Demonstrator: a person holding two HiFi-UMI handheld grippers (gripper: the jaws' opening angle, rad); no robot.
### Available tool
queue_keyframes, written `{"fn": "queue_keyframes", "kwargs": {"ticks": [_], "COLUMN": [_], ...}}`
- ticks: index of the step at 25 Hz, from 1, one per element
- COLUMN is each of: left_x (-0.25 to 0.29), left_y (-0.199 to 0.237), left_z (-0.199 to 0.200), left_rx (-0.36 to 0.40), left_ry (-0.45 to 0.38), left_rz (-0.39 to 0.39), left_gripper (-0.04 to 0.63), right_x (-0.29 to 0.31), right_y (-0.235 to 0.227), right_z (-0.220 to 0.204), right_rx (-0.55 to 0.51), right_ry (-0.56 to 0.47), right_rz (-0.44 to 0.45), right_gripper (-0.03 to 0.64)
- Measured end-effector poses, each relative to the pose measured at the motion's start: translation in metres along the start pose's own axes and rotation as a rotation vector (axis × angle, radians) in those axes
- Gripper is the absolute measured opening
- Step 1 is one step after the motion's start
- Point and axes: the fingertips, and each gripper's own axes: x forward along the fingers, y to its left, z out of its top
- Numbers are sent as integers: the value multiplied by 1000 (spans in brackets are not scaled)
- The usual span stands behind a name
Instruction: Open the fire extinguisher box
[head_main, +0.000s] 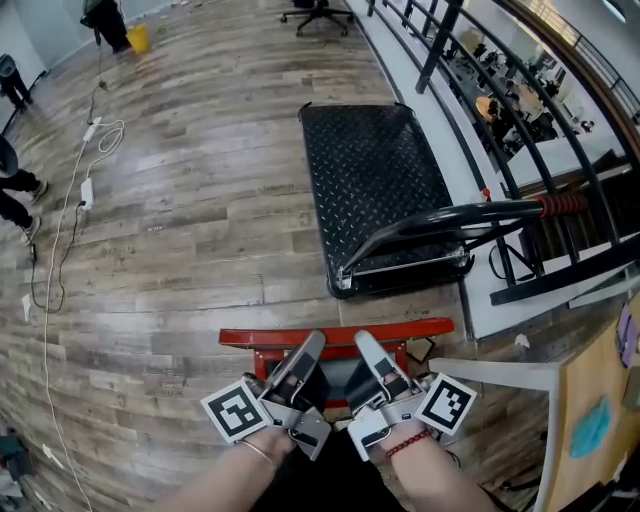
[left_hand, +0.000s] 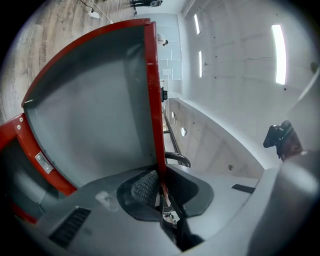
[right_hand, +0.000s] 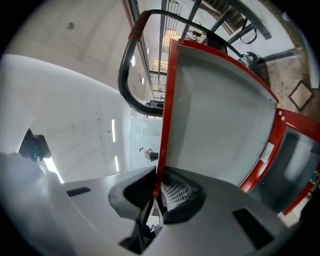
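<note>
The red fire extinguisher box (head_main: 262, 362) stands on the wooden floor just in front of me. Its lid (head_main: 335, 333) is swung up, so the head view shows its red front edge from above. My left gripper (head_main: 312, 346) is shut on that edge left of centre, and my right gripper (head_main: 364, 346) is shut on it right of centre. In the left gripper view the lid's red rim (left_hand: 152, 100) runs straight into the left gripper (left_hand: 160, 186), with the grey inner panel (left_hand: 95, 110) to its left. The right gripper view shows the rim (right_hand: 167, 110) pinched by the right gripper (right_hand: 155, 191). The box's inside is hidden.
A black diamond-plate trolley (head_main: 375, 180) lies just beyond the box, its folded handle with a red grip (head_main: 560, 205) reaching right. A dark railing (head_main: 560, 120) runs along the right. Cables and a power strip (head_main: 85, 190) trail on the left floor. A wooden board (head_main: 590, 400) stands at right.
</note>
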Motion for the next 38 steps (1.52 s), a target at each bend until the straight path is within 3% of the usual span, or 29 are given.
{"fn": "queue_keyframes", "kwargs": {"ticks": [8,25,38], "left_x": [13,33,44], "left_y": [5,14,23], "left_z": [13,27,36], "left_rx": [32,10,25], "left_ry": [17,-91,-96], "left_rz": [8,-29,-53], "left_gripper": [31,32,37], "right_x": [16,37,50], "right_y": [-3,-10,-18], "right_z": [10,26,34], "right_rx": [20,49,30], "right_ry": [-3,38,28], "right_rz": [66,121,150], "right_gripper": [29,29,31]}}
